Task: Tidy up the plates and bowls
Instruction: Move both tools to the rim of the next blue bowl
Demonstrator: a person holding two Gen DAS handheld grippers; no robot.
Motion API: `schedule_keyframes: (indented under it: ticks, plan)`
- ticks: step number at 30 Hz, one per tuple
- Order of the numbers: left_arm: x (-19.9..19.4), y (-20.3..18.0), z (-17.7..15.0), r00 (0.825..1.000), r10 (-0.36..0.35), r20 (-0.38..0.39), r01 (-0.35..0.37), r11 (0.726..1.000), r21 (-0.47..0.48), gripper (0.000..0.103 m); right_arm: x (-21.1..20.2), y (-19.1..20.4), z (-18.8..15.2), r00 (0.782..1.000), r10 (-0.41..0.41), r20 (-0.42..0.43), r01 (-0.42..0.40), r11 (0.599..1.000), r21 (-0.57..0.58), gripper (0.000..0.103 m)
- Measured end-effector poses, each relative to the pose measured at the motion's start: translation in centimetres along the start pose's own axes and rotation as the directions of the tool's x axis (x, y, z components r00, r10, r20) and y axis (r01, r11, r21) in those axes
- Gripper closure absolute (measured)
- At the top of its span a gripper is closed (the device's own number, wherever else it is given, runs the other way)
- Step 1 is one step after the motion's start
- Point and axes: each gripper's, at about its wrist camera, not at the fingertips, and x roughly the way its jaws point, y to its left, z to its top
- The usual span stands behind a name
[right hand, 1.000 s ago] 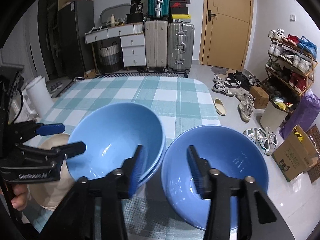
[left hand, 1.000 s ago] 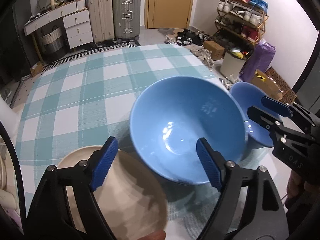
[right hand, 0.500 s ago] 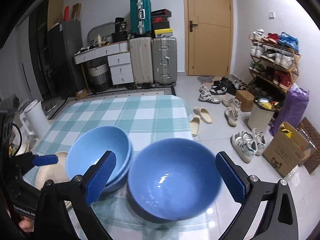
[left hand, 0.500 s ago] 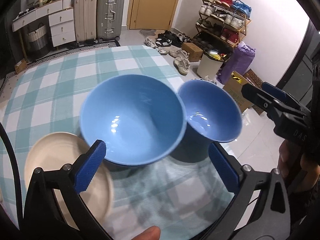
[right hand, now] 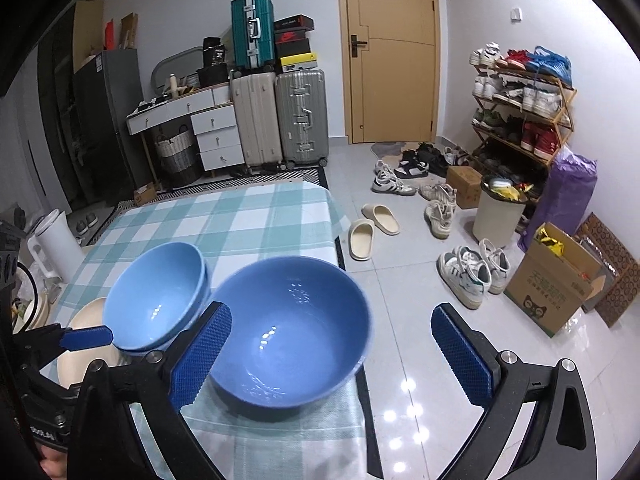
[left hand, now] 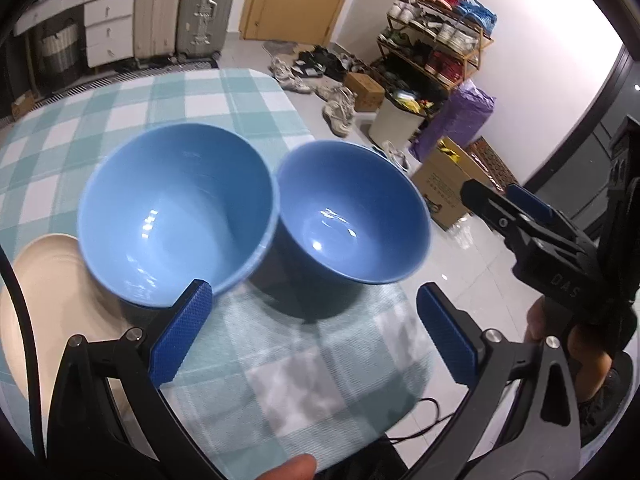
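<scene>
Two stacked blue bowls (left hand: 176, 212) sit on the checked tablecloth (left hand: 172, 96), with a single blue bowl (left hand: 352, 212) touching them on the right, near the table's right edge. A cream plate (left hand: 36, 300) lies left of the stack. My left gripper (left hand: 316, 332) is open and empty, just in front of the bowls. My right gripper (right hand: 332, 356) is open and empty, its fingers either side of the single bowl (right hand: 292, 328) from the near side. The stack (right hand: 156, 292) and plate (right hand: 84, 332) show left of it. The right gripper also appears in the left wrist view (left hand: 516, 208).
The table's right edge (right hand: 340, 248) drops to a tiled floor with slippers (right hand: 372, 228), shoes, a cardboard box (right hand: 556, 292) and a bin (right hand: 500, 212). Suitcases (right hand: 280, 120) and drawers stand beyond the far end. A white kettle-like jug (right hand: 56, 244) stands left of the table.
Both grippers opened wide and drew back from the bowls. The right gripper let go of the single bowl's rim; the left gripper swung right, away from the plate.
</scene>
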Motion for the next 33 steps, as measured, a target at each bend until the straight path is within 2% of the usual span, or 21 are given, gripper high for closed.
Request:
schedule_keyframes:
  ticks: [2, 4, 5, 7, 10, 15, 18, 20, 30, 33]
  plan:
    - [0.5, -0.6, 0.0, 0.999, -0.035, -0.027, 0.035, 0.999, -0.012, 0.008, 0.0, -0.7, -0.1, 1.000, -0.004, -0.006, 0.004, 1.000, 0.012, 0.001]
    - [1.1, -1.0, -0.1, 0.996, -0.066, -0.055, 0.065, 0.998, -0.022, 0.018, 0.1, -1.4, -0.3, 1.000, -0.007, -0.008, 0.007, 1.000, 0.018, 0.001]
    - [1.5, -1.2, -0.2, 0.994, -0.080, -0.070, 0.078, 0.996, -0.033, 0.019, 0.2, -1.8, -0.5, 1.000, -0.006, -0.011, 0.006, 1.000, 0.021, 0.001]
    - [2.4, -1.2, -0.3, 0.992, -0.089, -0.088, 0.085, 0.995, -0.049, 0.025, 0.4, -2.4, -0.8, 1.000, 0.001, -0.019, -0.001, 1.000, 0.029, 0.001]
    - [3.3, -1.3, -0.3, 0.993, -0.068, -0.093, 0.063, 0.996, -0.057, 0.031, 1.0, -3.2, -1.2, 0.999, 0.010, -0.031, -0.009, 0.999, 0.044, 0.001]
    - [4.4, -1.3, 0.1, 0.996, -0.036, -0.084, 0.032, 0.998, -0.052, 0.032, 2.4, -4.0, -1.4, 0.998, 0.029, -0.049, -0.026, 0.998, 0.062, 0.002]
    - [4.9, -1.2, 0.5, 0.997, -0.014, -0.075, 0.010, 0.999, -0.049, 0.033, 3.5, -4.3, -1.4, 0.997, 0.039, -0.063, -0.035, 0.998, 0.059, 0.009]
    - [5.6, -1.1, 0.7, 0.996, -0.015, -0.083, 0.010, 0.998, -0.055, 0.034, 4.2, -4.3, -1.4, 0.996, 0.043, -0.076, -0.039, 0.998, 0.058, 0.020]
    - [8.1, -0.5, 1.5, 0.995, 0.011, -0.096, -0.016, 0.999, -0.050, 0.039, 8.0, -3.8, -1.8, 0.988, 0.060, -0.139, -0.055, 0.998, 0.040, 0.040]
    - [8.7, -0.3, 1.8, 0.995, 0.024, -0.094, -0.028, 0.999, -0.045, 0.041, 8.7, -3.7, -1.8, 0.987, 0.062, -0.145, -0.058, 0.998, 0.034, 0.051]
